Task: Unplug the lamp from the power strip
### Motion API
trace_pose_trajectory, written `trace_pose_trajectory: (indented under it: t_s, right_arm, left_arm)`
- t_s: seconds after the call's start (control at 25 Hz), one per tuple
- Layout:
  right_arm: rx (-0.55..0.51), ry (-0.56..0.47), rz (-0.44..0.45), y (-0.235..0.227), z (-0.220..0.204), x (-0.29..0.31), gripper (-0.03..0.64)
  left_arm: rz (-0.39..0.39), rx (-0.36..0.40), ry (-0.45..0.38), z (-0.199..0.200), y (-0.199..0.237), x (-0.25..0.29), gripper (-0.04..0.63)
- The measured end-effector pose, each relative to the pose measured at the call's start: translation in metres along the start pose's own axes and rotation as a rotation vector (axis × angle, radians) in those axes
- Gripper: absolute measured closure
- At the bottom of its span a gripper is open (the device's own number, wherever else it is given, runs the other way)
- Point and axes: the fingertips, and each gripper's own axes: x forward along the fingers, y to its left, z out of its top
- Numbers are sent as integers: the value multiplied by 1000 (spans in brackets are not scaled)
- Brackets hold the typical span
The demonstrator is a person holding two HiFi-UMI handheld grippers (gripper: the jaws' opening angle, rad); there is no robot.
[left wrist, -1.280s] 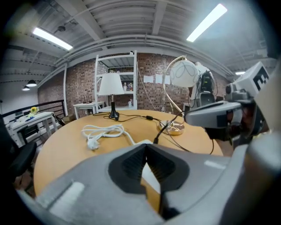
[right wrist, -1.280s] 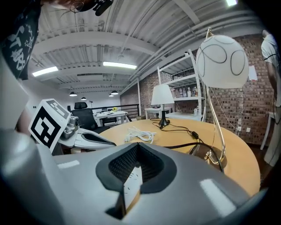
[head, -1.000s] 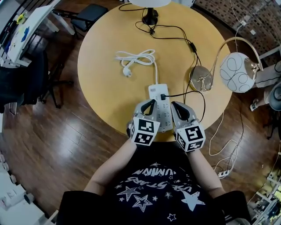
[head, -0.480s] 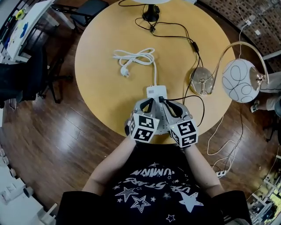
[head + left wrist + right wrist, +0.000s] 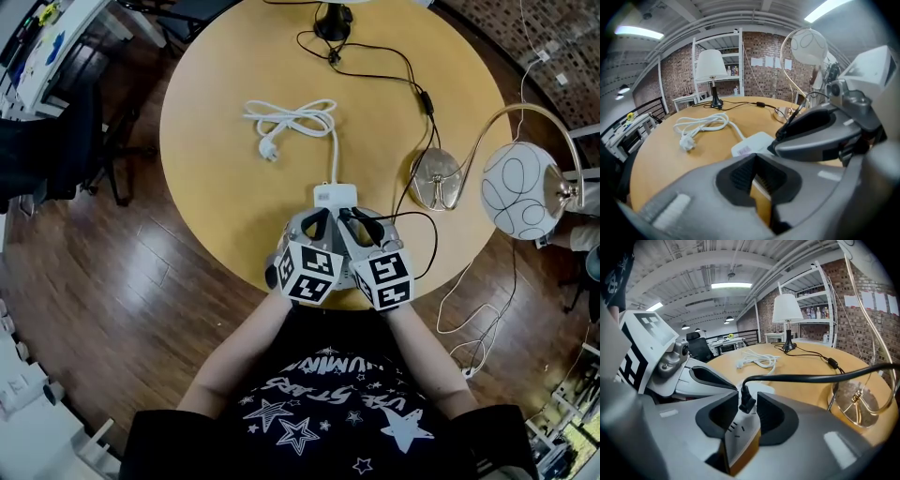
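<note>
A white power strip (image 5: 336, 198) lies at the near edge of the round wooden table (image 5: 216, 159). A black plug (image 5: 349, 215) stands in it. Its black cord (image 5: 424, 225) loops right, then runs past an inline switch to the black-footed lamp (image 5: 333, 21) at the far edge. My right gripper (image 5: 362, 226) is over the plug. In the right gripper view the plug (image 5: 746, 401) stands between the opening jaws of the right gripper (image 5: 749, 405), and the pads do not press on it. My left gripper (image 5: 315, 226) (image 5: 755, 161) is shut over the strip (image 5: 752, 143), holding nothing.
The strip's own white cord (image 5: 292, 119) lies coiled on the table beyond it, its plug loose. A gold arc lamp with a white globe (image 5: 518, 190) stands with its base (image 5: 434, 178) at the table's right edge. Thin cables hang to the wooden floor (image 5: 112, 281) at the right.
My right gripper has moved left from beside the strip to over the black plug, and its jaws have opened around it. The left gripper has stayed on the strip.
</note>
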Motion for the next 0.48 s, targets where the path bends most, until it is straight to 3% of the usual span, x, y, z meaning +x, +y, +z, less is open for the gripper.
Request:
trace_pose_trajectory:
  t_s: [0.28,0.48]
  right_arm:
    - [-9,10,-18,0,3,7,491]
    - [-16,17,-20,5,7,8,537]
  left_arm:
    - [32,15,-4,-1,-1,0,591]
    - [48,51,-8,-1,-2,-1,591]
